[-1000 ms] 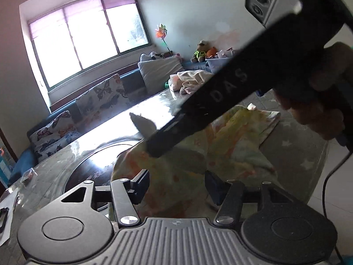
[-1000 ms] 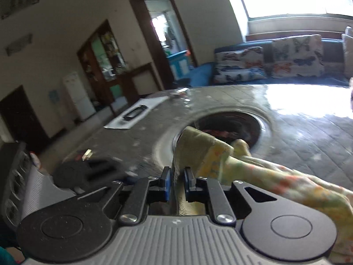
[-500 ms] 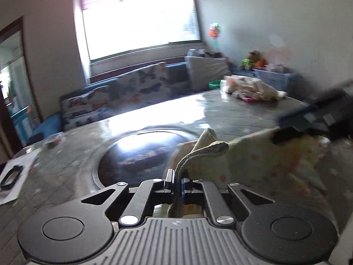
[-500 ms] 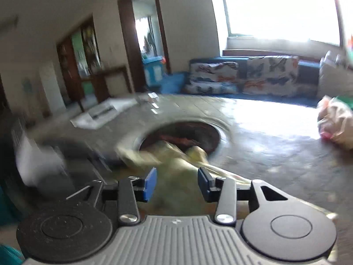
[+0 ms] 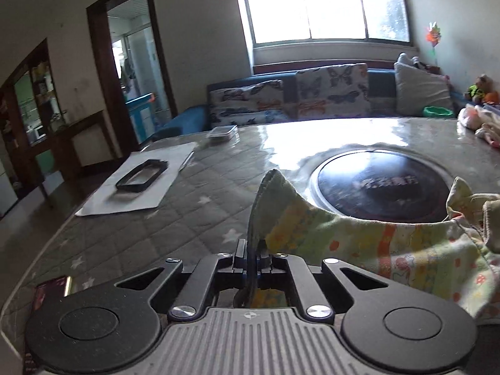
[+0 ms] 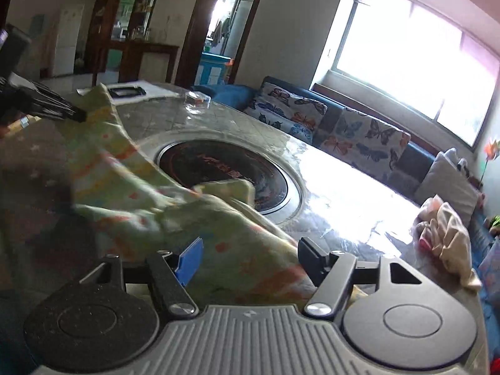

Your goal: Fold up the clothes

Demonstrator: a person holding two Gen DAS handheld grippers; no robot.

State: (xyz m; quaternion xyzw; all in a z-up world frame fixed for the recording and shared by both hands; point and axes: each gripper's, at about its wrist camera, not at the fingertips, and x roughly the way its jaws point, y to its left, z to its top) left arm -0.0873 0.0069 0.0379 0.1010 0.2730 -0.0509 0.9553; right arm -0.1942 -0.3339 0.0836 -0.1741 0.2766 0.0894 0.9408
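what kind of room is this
Most likely a home living room. A long sofa with butterfly-print cushions runs under a big window, soft toys sit in the corner, and a doorway leads to further rooms.

I have two fisheye views, each mounted just behind a pair of tongs and looking forward along them, low over the table (image 5: pixel 187 206). The left camera faces the window (image 5: pixel 325 3) at 12 o'clock, with the doorway (image 5: pixel 134 72) at 10 o'clock. The right camera is rolled sideways and points more toward the doorway (image 6: pixel 225 28), putting the window (image 6: pixel 415 62) at 2 o'clock. Both sit very close to the patterned cloth (image 5: pixel 390 243). Both share the dark round inset (image 5: pixel 381 187) in the table, the butterfly sofa (image 5: pixel 312 93), and that cloth (image 6: pixel 131 193). The left tongs (image 6: pixel 78 115) show at 10 o'clock in the right view.
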